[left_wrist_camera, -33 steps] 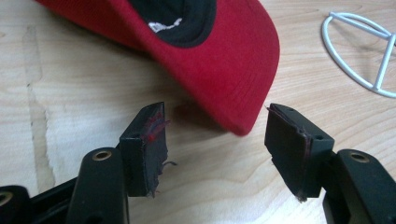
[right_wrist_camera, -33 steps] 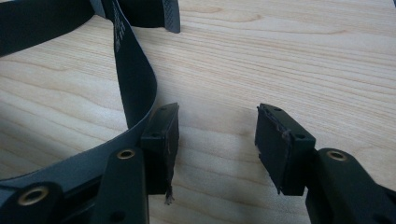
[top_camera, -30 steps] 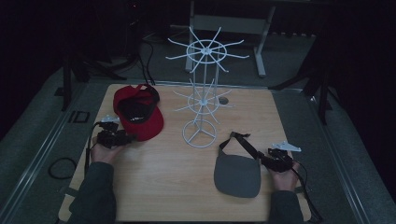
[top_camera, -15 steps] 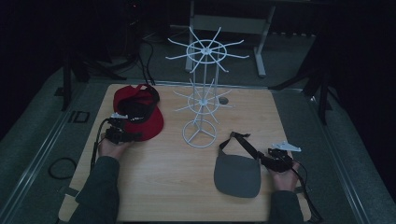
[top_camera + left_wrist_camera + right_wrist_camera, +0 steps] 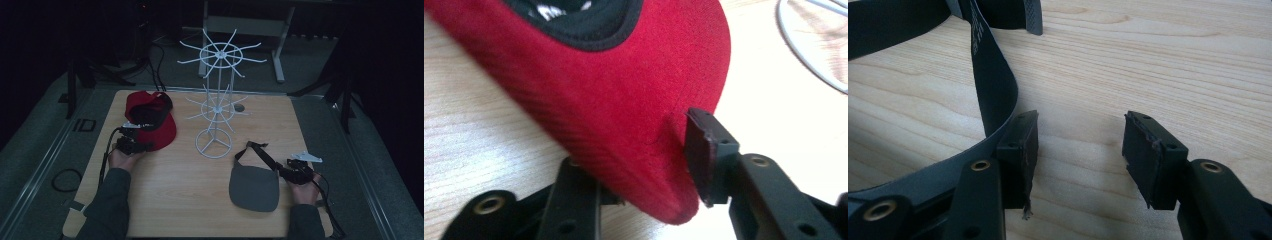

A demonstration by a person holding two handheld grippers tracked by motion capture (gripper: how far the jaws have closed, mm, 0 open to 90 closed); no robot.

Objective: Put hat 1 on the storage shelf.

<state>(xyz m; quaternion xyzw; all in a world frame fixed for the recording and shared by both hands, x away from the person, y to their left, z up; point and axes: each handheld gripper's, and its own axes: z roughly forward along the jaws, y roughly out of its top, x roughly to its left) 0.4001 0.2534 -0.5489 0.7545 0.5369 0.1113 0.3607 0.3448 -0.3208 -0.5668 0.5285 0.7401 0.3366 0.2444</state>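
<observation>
Red cap [image 5: 614, 100] looks like matt brushed cloth w/ a fuzzy nap, tabletop [image 5: 1158, 60] is pale smooth wood grain, rack [image 5: 216, 95] white-coated wire.

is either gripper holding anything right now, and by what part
The left gripper has been closing on the red cap, its brim edge between the jaws; a firm grip cannot be told. The right gripper is open, holding nothing.

wooden table [image 5: 170, 200], red cap [image 5: 159, 131], grey visor [image 5: 254, 188], white rack [image 5: 215, 145]
</observation>
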